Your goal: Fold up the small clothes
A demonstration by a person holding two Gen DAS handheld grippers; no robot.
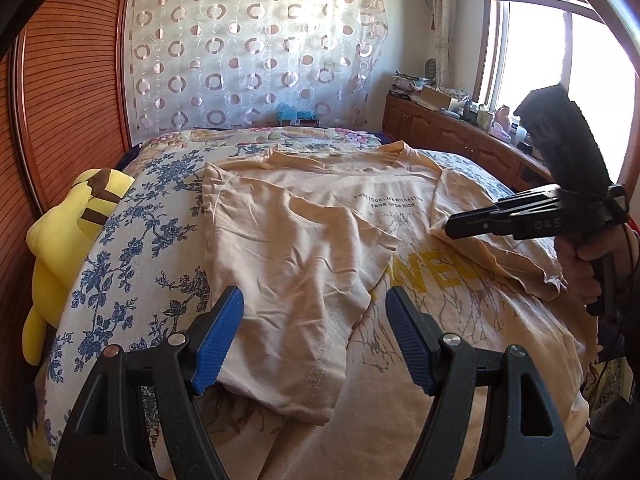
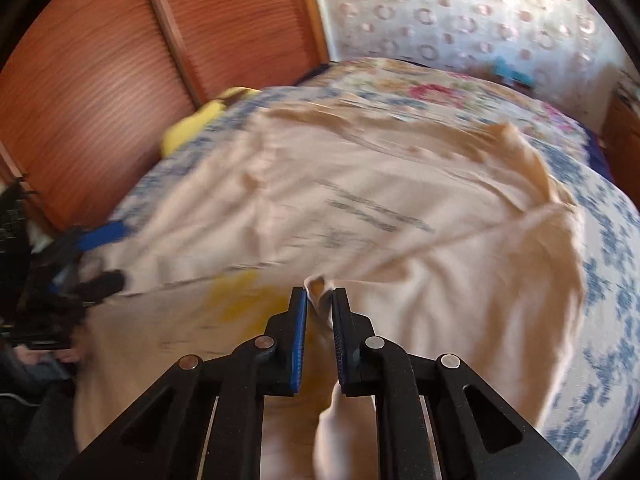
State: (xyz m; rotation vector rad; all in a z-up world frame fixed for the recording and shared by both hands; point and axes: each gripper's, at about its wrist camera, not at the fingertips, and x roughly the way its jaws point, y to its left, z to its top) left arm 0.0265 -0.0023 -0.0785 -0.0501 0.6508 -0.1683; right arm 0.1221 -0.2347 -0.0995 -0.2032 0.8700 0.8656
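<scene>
A beige T-shirt (image 1: 320,248) with dark text and a yellow print lies spread on the bed. Its left sleeve side is folded in over the body. My left gripper (image 1: 314,312) is open just above that folded part, holding nothing. My right gripper (image 1: 448,228) comes in from the right and is shut on the shirt's right sleeve edge. In the right wrist view, which is blurred, the right gripper (image 2: 319,300) pinches a fold of the beige T-shirt (image 2: 360,208) between its blue pads. The left gripper (image 2: 96,240) shows at the left edge there.
The bed has a blue floral cover (image 1: 132,248). A yellow plush toy (image 1: 68,248) lies at the bed's left edge against a wooden slatted panel (image 1: 72,100). A wooden cabinet (image 1: 452,132) with clutter runs under the window at the right.
</scene>
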